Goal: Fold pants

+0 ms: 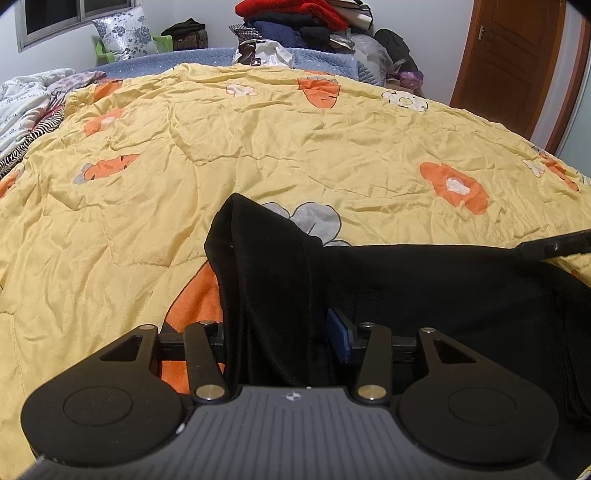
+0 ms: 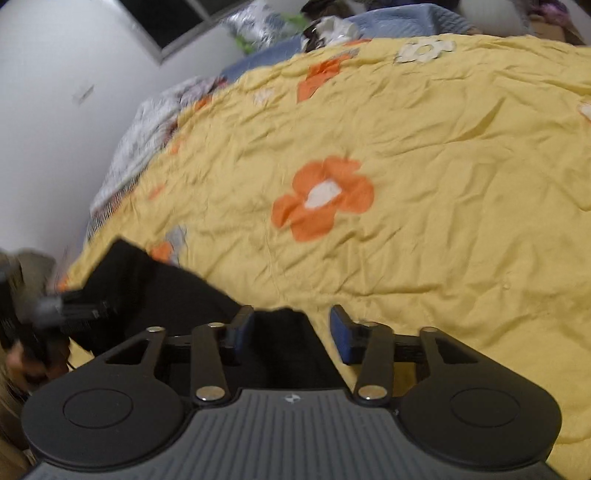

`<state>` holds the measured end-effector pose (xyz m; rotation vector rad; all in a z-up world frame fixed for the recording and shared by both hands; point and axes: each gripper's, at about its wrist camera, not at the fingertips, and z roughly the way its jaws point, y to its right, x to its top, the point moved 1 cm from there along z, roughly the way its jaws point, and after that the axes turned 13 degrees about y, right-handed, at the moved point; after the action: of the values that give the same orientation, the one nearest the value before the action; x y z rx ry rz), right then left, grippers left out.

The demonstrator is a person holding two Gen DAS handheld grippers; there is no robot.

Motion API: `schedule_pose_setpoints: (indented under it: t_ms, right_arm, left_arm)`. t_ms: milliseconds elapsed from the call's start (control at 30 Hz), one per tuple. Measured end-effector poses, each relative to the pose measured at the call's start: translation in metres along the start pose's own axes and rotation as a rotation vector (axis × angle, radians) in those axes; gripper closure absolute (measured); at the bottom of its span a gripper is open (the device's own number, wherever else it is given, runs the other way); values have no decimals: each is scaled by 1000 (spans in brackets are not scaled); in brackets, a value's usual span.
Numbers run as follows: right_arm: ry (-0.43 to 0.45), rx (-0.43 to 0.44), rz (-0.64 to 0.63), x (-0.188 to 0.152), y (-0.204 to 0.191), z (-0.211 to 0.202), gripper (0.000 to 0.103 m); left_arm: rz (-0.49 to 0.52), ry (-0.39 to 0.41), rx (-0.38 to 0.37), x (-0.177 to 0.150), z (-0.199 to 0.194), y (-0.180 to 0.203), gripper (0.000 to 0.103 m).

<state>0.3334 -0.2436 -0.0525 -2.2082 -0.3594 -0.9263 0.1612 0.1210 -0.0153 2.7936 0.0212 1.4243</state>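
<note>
Black pants [image 1: 424, 280] lie on the near part of the yellow flowered quilt [image 1: 258, 140]. One fold rises in a peak and runs down between the jaws of my left gripper [image 1: 280, 336]. It hides the left pad, while the right blue pad [image 1: 338, 334] shows bare beside the cloth, so the jaws stand open. In the right wrist view the pants [image 2: 166, 291] reach in from the left. Their edge lies between the two bare blue pads of my right gripper [image 2: 291, 330], which is open. The left gripper [image 2: 81, 306] shows at the left edge.
The quilt [image 2: 424, 184] covers most of the bed. Piled clothes [image 1: 295, 22] and a floral pillow [image 1: 125, 33] sit at the far end. More bedding [image 1: 26, 99] lies at the left and a wooden door [image 1: 513, 62] stands at the right. A person's hand [image 2: 33, 358] holds the left gripper.
</note>
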Motion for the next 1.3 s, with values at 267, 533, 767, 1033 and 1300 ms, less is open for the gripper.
schedule_pose_setpoints:
  t_ms: [267, 533, 767, 1033, 1300]
  right_arm:
    - [48, -112, -164, 3, -24, -1, 100]
    - [157, -367, -238, 7, -46, -11, 99]
    - [-79, -268, -296, -41, -77, -3, 100]
    - [165, -372, -128, -12, -51, 2, 99]
    - [34, -401, -280, -45, -83, 7, 98]
  left_arm:
    - [5, 13, 21, -2, 0, 2, 46]
    - [0, 10, 24, -2, 1, 1, 42]
    - [-28, 9, 23, -3, 2, -3, 37]
    - [-9, 16, 38, -4, 1, 1, 34]
    - [-55, 7, 20, -4, 4, -7, 30]
